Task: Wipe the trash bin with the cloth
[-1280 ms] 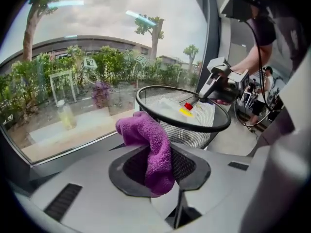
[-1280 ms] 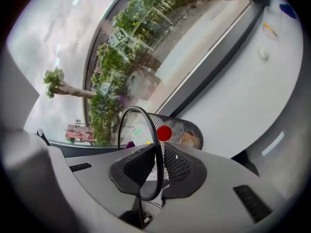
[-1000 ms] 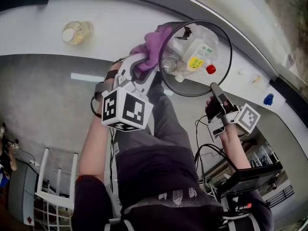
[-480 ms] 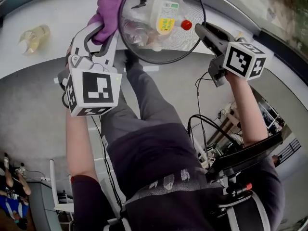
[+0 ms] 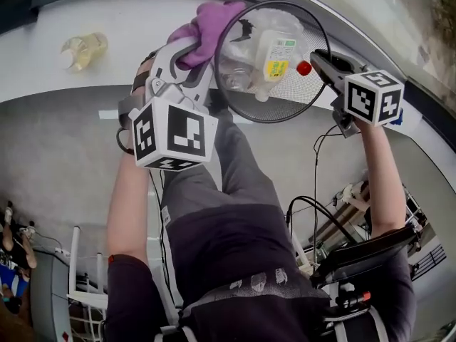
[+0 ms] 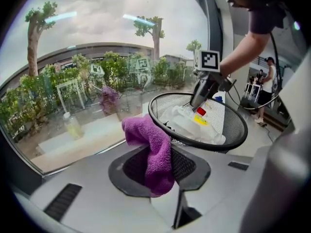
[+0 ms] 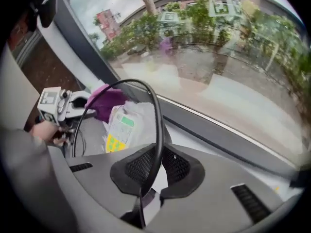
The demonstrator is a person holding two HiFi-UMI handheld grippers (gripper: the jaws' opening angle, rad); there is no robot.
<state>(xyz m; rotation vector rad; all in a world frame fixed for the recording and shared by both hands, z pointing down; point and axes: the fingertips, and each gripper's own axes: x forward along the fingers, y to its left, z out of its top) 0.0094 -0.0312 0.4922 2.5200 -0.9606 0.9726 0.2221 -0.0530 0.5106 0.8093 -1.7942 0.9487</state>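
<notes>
I have the left claw (image 5: 191, 59) clamped on the bunched purple microfibre cloth (image 5: 210, 20). The cloth's folded tail hangs between the pads, and its upper bulk pokes out past the fingertips. It sits against the outer side of the round black wire-mesh trash bin (image 5: 285, 100), just below the rim, on the side opposite my right hand. The bin itself is tipped so that its mouth faces up toward my head camera (I can see straight into it). Inside it lie a white plastic bottle with a yellow-and-green label (image 5: 274, 52) and a red cap (image 5: 304, 68), resting on crumpled clear plastic wrapping (image 5: 239, 73). The right claw (image 5: 324, 59) has just been closing. Its pads now pinch the bin's thin black rim, which runs up between them in the right gripper view, across the opening from the cloth. The bin stands over the near edge of the long white tabletop (image 5: 43, 77). Well apart from the bin, beyond its cloth side, a clear plastic bottle of yellowish liquid (image 5: 84, 48) lies on its side on that surface.
</notes>
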